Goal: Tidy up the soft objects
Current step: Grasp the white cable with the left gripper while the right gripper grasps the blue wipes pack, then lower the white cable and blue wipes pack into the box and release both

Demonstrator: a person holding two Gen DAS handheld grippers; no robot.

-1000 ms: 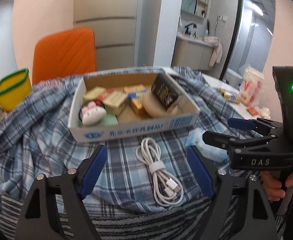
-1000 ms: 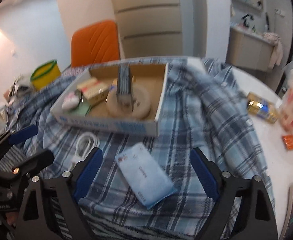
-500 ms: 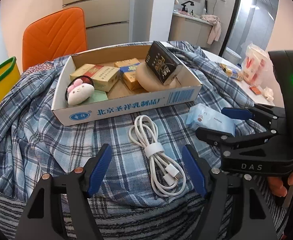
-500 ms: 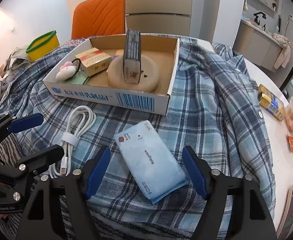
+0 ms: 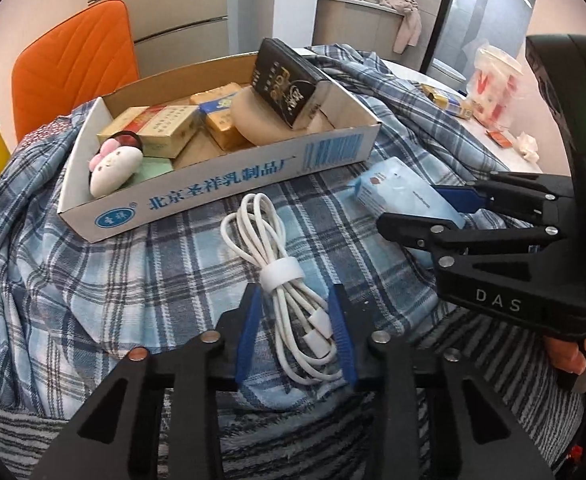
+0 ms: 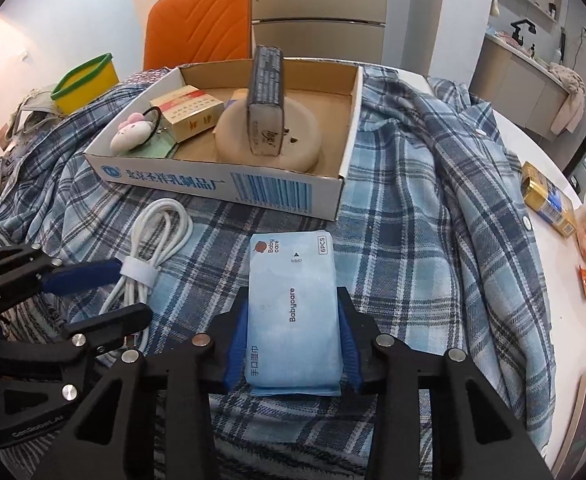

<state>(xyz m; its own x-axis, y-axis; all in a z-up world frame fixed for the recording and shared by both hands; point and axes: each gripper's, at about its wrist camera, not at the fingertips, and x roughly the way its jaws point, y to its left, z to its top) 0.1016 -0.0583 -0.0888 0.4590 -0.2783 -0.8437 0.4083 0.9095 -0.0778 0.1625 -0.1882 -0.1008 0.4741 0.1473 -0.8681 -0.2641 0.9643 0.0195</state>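
Note:
A coiled white cable [image 5: 281, 268] with a white strap lies on the plaid shirt [image 5: 105, 288]. My left gripper [image 5: 295, 312] is shut on the cable's plug end. A light blue Babycare wipes pack [image 6: 293, 312] lies to the right of the cable. My right gripper [image 6: 293, 320] is shut on the pack's near half. The pack also shows in the left wrist view [image 5: 405, 196], and the cable in the right wrist view [image 6: 153, 256]. Behind both stands an open cardboard box [image 5: 221, 196] with a pink-and-white plush [image 5: 113, 166], small cartons, a round beige pad [image 6: 269, 136] and a dark box [image 6: 267, 100].
An orange chair [image 5: 73, 76] stands behind the box. A yellow bin [image 6: 87, 82] is at the far left. On the white table to the right lie a gold packet [image 6: 549, 200], red-and-white bags [image 5: 493, 88] and a phone [image 6: 585, 412].
Both grippers have moved forward and down and closed. The left one has taken hold of the cable and the right one of the wipes pack. Half a second ago both were open.

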